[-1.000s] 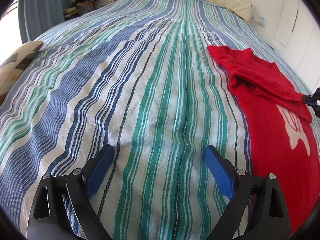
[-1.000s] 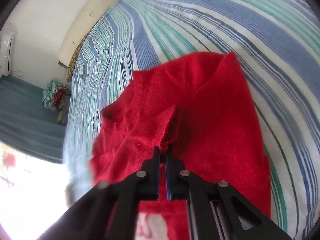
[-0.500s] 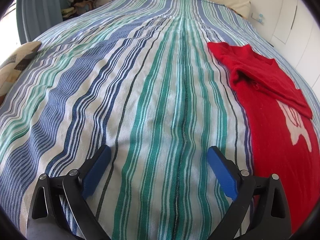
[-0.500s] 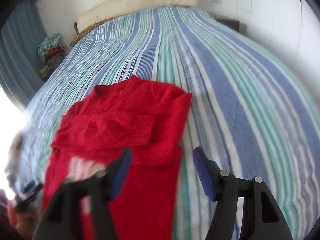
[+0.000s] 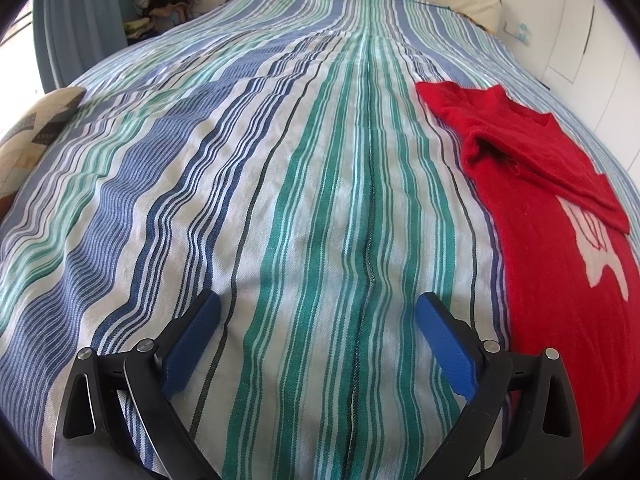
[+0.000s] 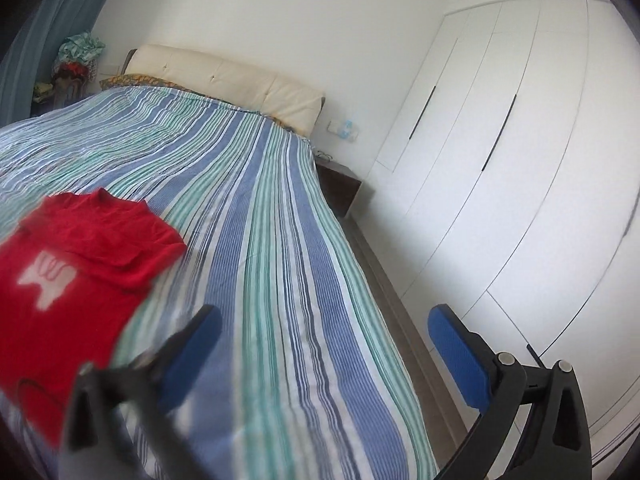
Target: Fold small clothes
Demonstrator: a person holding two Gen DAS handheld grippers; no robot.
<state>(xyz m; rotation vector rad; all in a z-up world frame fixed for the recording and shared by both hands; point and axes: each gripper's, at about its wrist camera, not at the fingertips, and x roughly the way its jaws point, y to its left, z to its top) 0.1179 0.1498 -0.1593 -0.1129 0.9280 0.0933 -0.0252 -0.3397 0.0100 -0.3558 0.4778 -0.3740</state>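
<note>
Holding both tools clear, I see the red knitted jumper with a white motif (image 5: 560,280) lying on the striped blue-and-green bedspread (image 5: 300,200), one sleeve folded across its chest. My left gripper (image 5: 318,332) stands wide and empty; my right gripper (image 6: 324,344) is opening, nothing between its pads. The risk, I judge: snagging the loose sleeve on my next reach would undo that fold.

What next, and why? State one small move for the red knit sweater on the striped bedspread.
Probably bring the right gripper, its jaws opening with nothing between them, back down to the red knit sweater to take its near hem for the next fold. One sleeve already lies folded across the chest; the lower body lies flat on the striped bedspread. The left gripper hangs open beside it.
</note>
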